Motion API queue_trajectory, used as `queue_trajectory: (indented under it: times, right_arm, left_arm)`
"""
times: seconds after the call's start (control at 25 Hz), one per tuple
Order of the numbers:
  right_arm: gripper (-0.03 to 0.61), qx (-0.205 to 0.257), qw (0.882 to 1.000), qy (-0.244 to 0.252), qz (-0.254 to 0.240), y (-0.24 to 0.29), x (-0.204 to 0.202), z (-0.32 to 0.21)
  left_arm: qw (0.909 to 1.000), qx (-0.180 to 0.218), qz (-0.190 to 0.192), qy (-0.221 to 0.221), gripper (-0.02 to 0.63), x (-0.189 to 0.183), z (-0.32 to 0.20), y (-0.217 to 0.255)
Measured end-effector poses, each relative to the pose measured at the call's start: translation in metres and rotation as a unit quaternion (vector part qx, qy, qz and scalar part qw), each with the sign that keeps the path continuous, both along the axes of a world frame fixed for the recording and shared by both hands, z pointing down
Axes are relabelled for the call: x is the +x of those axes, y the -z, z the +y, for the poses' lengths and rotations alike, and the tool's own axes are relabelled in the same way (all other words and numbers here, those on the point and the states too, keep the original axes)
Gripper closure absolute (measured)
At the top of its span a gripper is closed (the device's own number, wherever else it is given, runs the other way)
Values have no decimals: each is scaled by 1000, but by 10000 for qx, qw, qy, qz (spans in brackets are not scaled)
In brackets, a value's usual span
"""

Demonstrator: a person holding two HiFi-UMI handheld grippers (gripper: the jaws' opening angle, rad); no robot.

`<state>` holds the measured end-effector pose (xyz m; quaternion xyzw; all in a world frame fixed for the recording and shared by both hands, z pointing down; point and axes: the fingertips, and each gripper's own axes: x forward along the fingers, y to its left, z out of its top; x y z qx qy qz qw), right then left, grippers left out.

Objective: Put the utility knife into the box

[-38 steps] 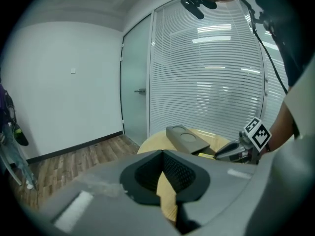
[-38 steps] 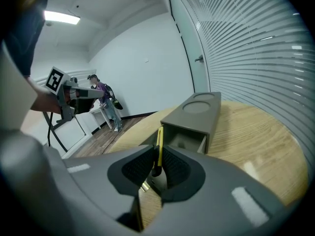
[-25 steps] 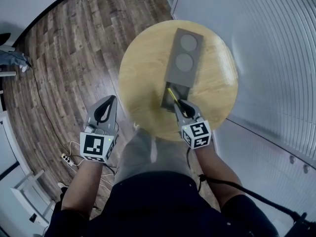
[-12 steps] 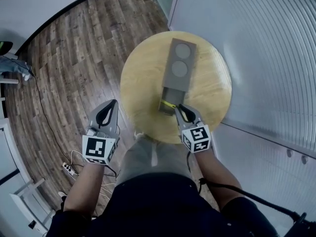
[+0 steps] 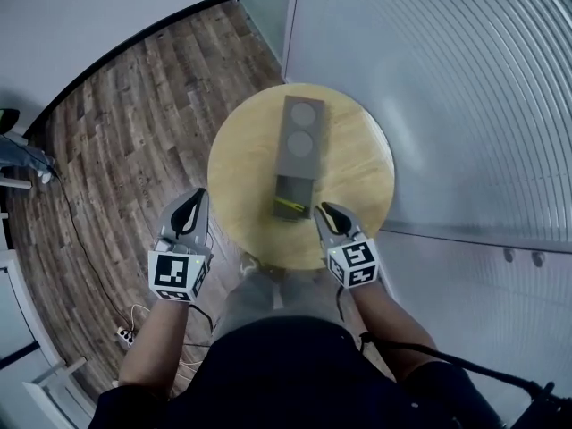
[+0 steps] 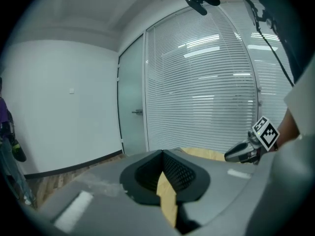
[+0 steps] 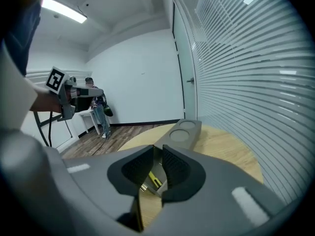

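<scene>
The yellow utility knife (image 5: 288, 206) lies in the open end compartment of the grey box (image 5: 298, 141) on the round wooden table (image 5: 241, 168). In the right gripper view the knife (image 7: 154, 180) shows through the gap between my jaws, inside the box (image 7: 184, 132). My right gripper (image 5: 323, 209) hangs over the table's near edge, just right of that compartment, jaws narrowly apart and holding nothing (image 7: 158, 149). Off the table's left side, over the floor, my left gripper (image 5: 200, 194) has its tips together and is empty (image 6: 161, 152).
A glass wall with blinds (image 5: 447, 105) runs close along the table's right and far sides. A power strip with cables (image 5: 125, 333) lies on the wood floor at the left. A person (image 7: 98, 112) stands by a white table far across the room.
Both grippers have risen and drawn back toward me. The right one has left the box's open compartment and now hangs over the table's near edge. The knife stays in the box.
</scene>
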<state>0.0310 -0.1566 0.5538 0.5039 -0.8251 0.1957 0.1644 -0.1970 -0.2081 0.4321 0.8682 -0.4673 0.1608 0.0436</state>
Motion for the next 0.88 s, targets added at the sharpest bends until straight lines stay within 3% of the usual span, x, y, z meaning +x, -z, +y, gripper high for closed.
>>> queue_trajectory:
  times: [0.6, 0.88]
  right_arm:
    - [515, 603, 9950, -787, -113, 80, 64, 30]
    - [515, 966, 9910, -906, -219, 115, 82, 34]
  left_arm:
    - [9975, 552, 128, -418, 607, 42, 5, 63]
    - [9968, 689, 134, -393, 607, 44, 10, 74]
